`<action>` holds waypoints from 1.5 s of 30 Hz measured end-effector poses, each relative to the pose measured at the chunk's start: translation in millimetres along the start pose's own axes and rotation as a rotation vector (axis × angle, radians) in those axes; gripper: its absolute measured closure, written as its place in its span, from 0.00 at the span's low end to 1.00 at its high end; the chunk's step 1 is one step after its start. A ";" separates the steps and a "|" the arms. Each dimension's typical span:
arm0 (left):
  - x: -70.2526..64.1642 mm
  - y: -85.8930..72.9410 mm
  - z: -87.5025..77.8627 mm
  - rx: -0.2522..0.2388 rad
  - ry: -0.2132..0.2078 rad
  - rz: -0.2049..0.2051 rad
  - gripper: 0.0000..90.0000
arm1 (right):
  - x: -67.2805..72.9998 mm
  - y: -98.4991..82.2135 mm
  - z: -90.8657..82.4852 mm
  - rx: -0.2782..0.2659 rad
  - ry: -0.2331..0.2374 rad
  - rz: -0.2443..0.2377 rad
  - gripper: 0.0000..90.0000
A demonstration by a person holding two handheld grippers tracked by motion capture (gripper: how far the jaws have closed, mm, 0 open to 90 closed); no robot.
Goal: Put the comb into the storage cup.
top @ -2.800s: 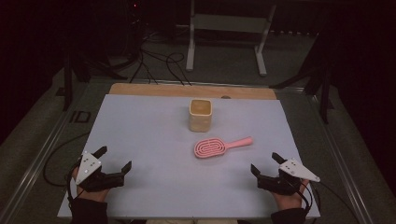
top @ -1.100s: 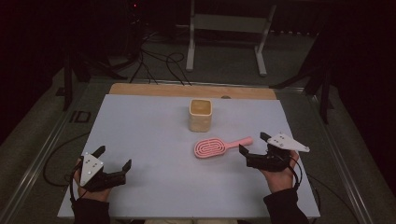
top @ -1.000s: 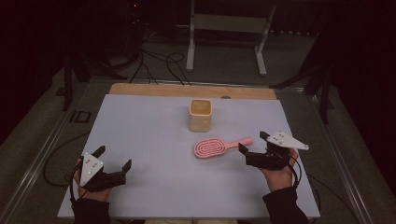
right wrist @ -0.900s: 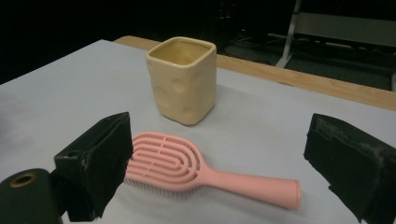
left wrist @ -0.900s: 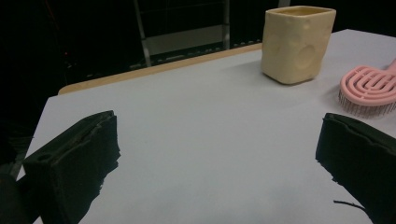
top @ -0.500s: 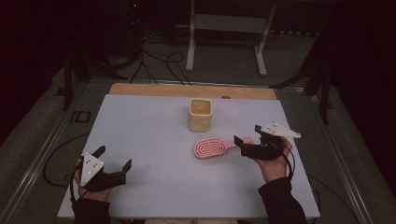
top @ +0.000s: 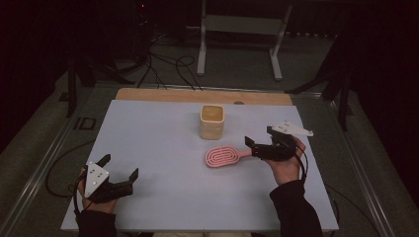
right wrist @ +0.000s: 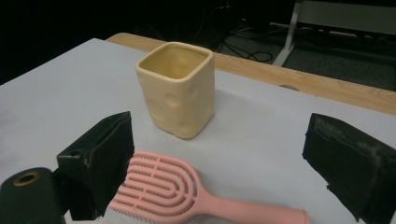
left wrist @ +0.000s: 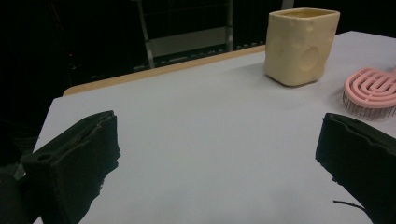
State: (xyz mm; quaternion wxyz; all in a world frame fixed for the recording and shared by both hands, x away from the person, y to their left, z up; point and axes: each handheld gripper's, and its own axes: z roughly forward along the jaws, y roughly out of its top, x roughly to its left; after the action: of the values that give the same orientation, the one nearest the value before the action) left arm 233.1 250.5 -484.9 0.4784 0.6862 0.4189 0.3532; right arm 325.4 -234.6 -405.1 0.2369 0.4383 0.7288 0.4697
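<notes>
Pink hairbrush (top: 223,157) lying flat on table (top: 148,138), bristles down, handle now sitting between jaws of right gripper (top: 259,144), jaws spread wide, not yet touching. Having travelled in from near right table edge over last seconds, closing on handle; pinch looking like next step. Cream cup (top: 212,121) standing upright just beyond brush head, apart from it. Left gripper (top: 118,174) staying parked near front left, jaws released, holding nothing.

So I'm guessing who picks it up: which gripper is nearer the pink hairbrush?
Right. The right gripper is open at the hairbrush handle end, jaws either side of it. The left gripper sits open near the table's front left corner, far from it.
</notes>
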 end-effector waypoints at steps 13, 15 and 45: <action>-0.6 -0.1 0.5 0.002 0.000 0.006 0.00 | -5.0 3.0 21.7 0.036 -0.003 0.002 0.11; -0.9 -0.1 0.6 0.004 0.001 0.010 0.00 | -6.3 2.6 24.7 0.042 -0.006 0.005 0.11; -1.4 -0.4 1.4 0.010 0.002 0.014 0.00 | -24.7 -8.7 64.3 0.189 -0.031 0.019 0.20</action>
State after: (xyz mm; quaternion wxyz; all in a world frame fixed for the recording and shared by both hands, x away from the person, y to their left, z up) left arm 233.7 248.8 -485.8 0.4721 0.6912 0.4162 0.3552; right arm 382.9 -226.7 -443.2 0.2013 0.4731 0.7618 0.3941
